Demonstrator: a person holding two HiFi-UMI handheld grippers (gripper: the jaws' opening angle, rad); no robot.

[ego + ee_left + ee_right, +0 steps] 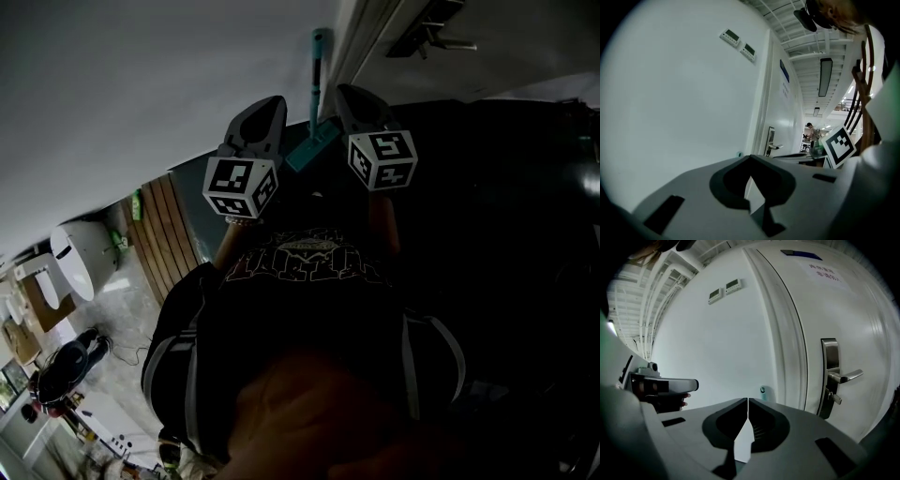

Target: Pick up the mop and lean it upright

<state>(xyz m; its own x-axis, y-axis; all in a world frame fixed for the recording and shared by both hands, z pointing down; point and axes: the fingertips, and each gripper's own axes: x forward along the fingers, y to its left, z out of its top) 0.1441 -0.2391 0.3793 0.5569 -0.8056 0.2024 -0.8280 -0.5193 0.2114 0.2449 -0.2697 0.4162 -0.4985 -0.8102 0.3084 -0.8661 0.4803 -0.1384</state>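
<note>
The mop stands upright against the white wall, its teal handle (319, 61) rising from the teal head (312, 148) on the dark floor. My left gripper (274, 101) is just left of the handle and my right gripper (350, 92) just right of it, neither touching it. In the left gripper view the jaws meet at their tips (750, 157) with nothing between them, and the handle's top (739, 153) peeks over them. The right gripper (748, 400) is shut and empty too, with the handle's top (763, 391) just beyond it.
A white door with a metal lever handle (836, 376) stands right of the mop. Two small wall panels (722, 290) sit high on the wall. A wooden slatted strip (164, 230) and a white rounded fixture (77, 258) lie to the left. A person (808, 131) stands far down the corridor.
</note>
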